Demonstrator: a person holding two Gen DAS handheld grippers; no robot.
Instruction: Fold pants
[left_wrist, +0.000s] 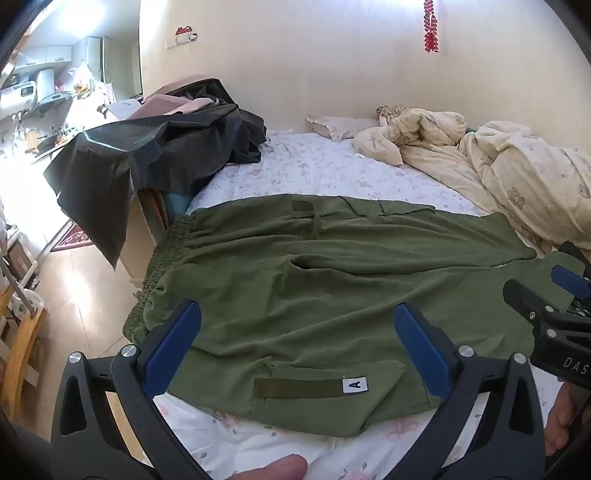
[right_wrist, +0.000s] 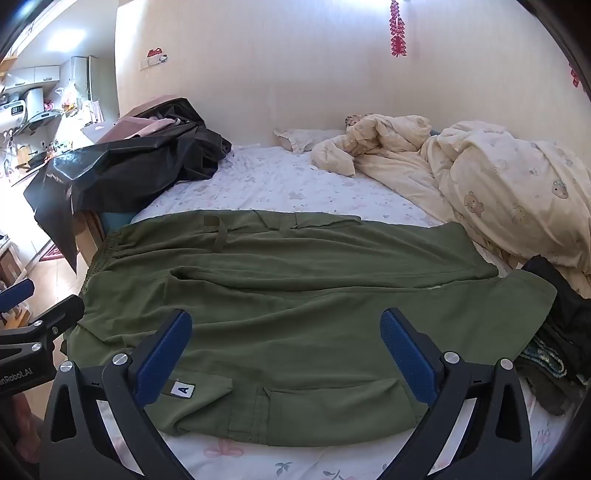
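A crumpled cream quilt with bear print (right_wrist: 509, 192) is heaped along the right side of the bed with a white floral sheet (right_wrist: 280, 181), its edge touching the far trouser leg. A shiny black plastic sheet (left_wrist: 122, 162) drapes over furniture at the bed's left edge, near the waistband. A pile of dark clothes (right_wrist: 557, 332) lies just beside the leg hems on the right. 1 pair of olive-green cargo pants (left_wrist: 303, 295) lies spread flat across the bed, waistband left, 2 legs running right, a white tag with the letter A (left_wrist: 355, 384) on the near pocket. 2 claws hover above the near edge: the left claw (left_wrist: 297, 345) and the right claw (right_wrist: 286, 350), each with jaws wide apart, holding nothing.
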